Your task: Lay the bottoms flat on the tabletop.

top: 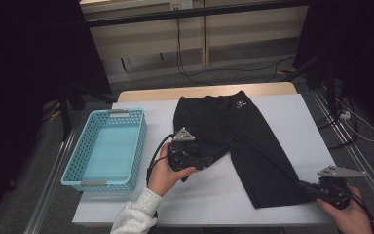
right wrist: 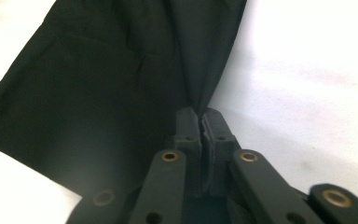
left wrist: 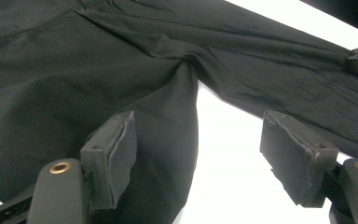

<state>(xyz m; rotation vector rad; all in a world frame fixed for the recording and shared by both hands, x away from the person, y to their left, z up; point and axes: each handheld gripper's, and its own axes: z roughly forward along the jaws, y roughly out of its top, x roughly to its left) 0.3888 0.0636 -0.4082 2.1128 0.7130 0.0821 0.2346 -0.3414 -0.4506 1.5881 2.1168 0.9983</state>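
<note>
Black stretch-fabric shorts (top: 233, 141) lie spread flat on the white-covered desk (top: 292, 122), unfolded. Right hand-held gripper (right wrist: 200, 122) pinches a leg hem; left hand-held gripper (left wrist: 198, 149), jaws spread, straddles the other leg's edge (not gripped). Folding and the empty turquoise plastic basket (top: 73, 168) apparently remain.

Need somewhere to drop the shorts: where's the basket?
In the high view, the blue basket sits at the table's left side, just left of the black shorts.
</note>
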